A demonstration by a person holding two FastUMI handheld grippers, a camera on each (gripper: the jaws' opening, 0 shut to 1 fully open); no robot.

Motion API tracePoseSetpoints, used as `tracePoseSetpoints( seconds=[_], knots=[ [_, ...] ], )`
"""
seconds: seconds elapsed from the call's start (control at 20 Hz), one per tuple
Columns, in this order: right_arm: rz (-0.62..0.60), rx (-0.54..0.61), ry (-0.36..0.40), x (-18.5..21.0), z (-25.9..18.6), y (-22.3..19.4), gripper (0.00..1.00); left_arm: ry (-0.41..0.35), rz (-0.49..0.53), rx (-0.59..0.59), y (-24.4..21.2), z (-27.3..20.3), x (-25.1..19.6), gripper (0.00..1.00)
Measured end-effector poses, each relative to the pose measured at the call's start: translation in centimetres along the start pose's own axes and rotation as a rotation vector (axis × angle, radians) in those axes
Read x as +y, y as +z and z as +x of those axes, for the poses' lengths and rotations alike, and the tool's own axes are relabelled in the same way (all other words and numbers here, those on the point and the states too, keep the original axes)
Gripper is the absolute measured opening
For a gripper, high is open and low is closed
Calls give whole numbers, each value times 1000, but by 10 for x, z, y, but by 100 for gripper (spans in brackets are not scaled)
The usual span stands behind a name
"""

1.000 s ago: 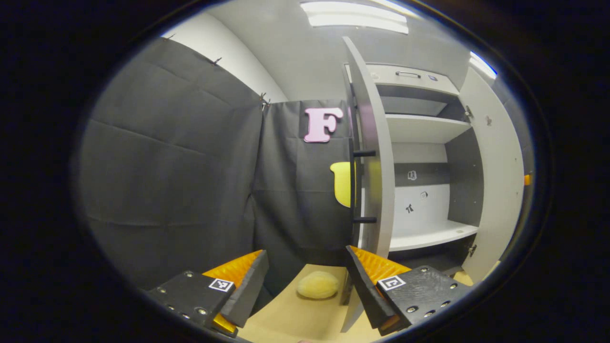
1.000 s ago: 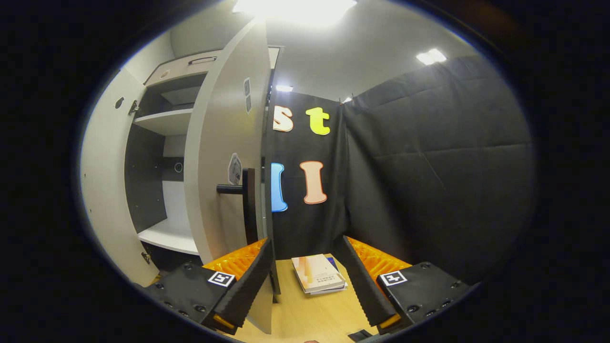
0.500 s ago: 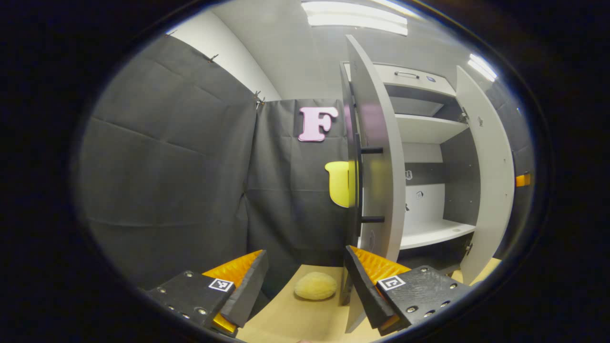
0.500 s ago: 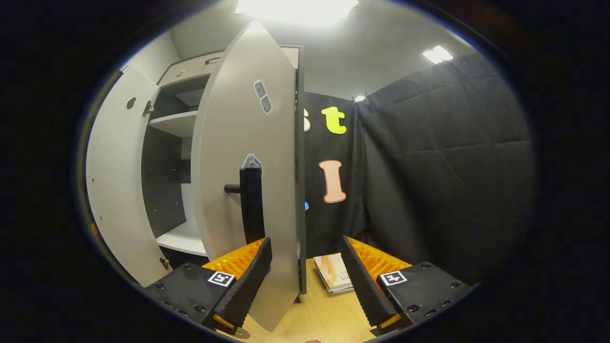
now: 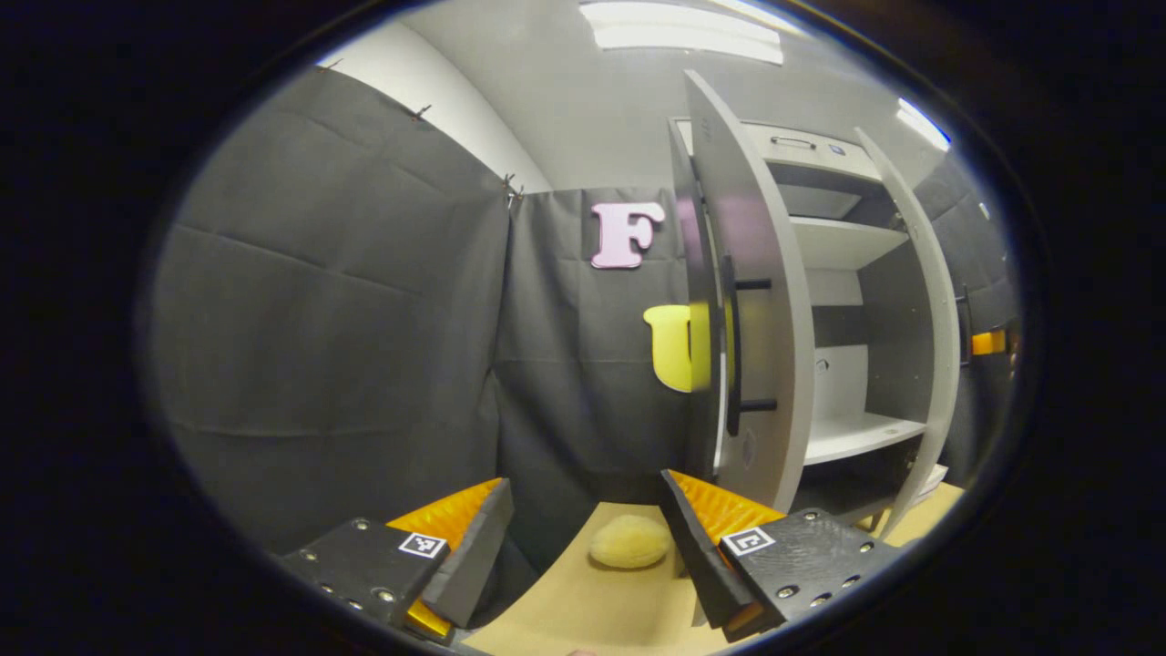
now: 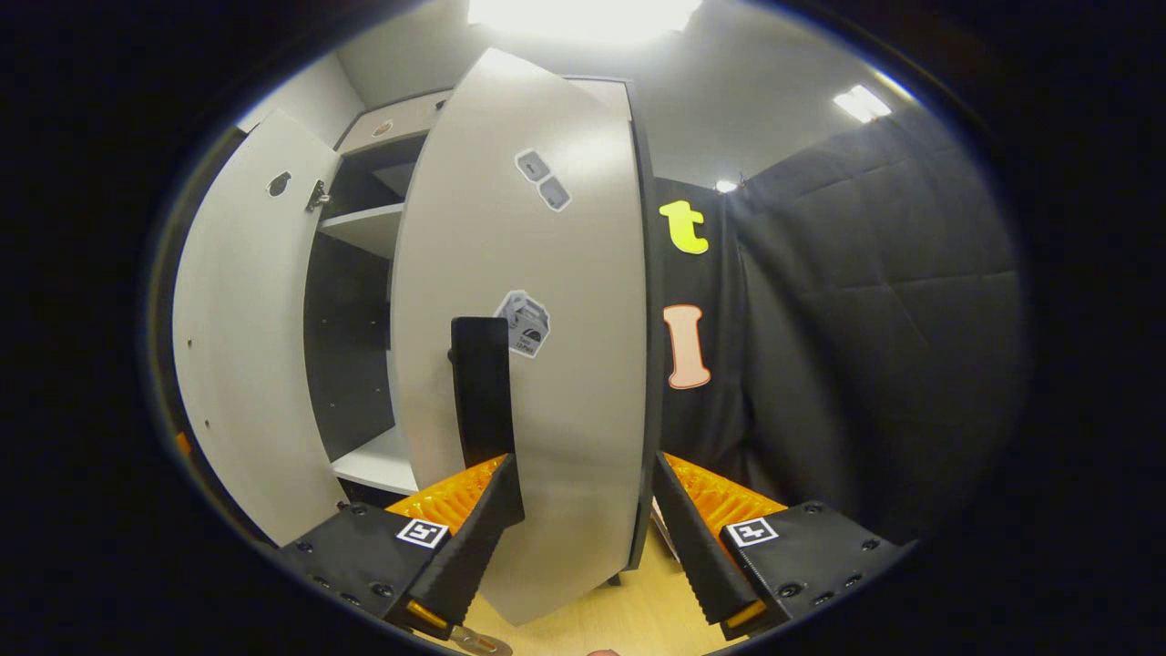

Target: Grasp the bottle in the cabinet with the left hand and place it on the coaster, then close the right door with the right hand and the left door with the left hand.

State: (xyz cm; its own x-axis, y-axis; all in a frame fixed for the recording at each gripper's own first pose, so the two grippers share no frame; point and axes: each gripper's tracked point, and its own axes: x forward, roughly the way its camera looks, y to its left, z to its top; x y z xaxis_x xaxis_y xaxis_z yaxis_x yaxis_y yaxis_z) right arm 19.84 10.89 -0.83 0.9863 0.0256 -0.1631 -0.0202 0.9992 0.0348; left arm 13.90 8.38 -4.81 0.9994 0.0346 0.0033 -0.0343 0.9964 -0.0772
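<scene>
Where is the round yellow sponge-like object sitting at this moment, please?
In the left gripper view, the yellow object lies on the wooden tabletop, low in the picture between the left gripper fingers, just left of the left cabinet door.

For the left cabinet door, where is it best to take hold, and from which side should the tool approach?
Probably the black bar handle on the left door. It stands upright, held off the panel by two short posts, so the left tool, now open, could close across the bar from the door's outer face, between the posts.
</scene>
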Motion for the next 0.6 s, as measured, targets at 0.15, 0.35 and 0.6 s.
tracePoseSetpoints(
  seconds=[0.15,0.35,0.6],
  knots=[
    [-22,-6,13,17,4,-1,95,10,5,10,-4,-7,13,94],
    [-38,-12,16,20,7,-1,95,2,10,28,-7,-4,13,94],
    [-60,9,-17,8,2,-12,96,-33,-3,30,7,13,4,94]
  ],
)
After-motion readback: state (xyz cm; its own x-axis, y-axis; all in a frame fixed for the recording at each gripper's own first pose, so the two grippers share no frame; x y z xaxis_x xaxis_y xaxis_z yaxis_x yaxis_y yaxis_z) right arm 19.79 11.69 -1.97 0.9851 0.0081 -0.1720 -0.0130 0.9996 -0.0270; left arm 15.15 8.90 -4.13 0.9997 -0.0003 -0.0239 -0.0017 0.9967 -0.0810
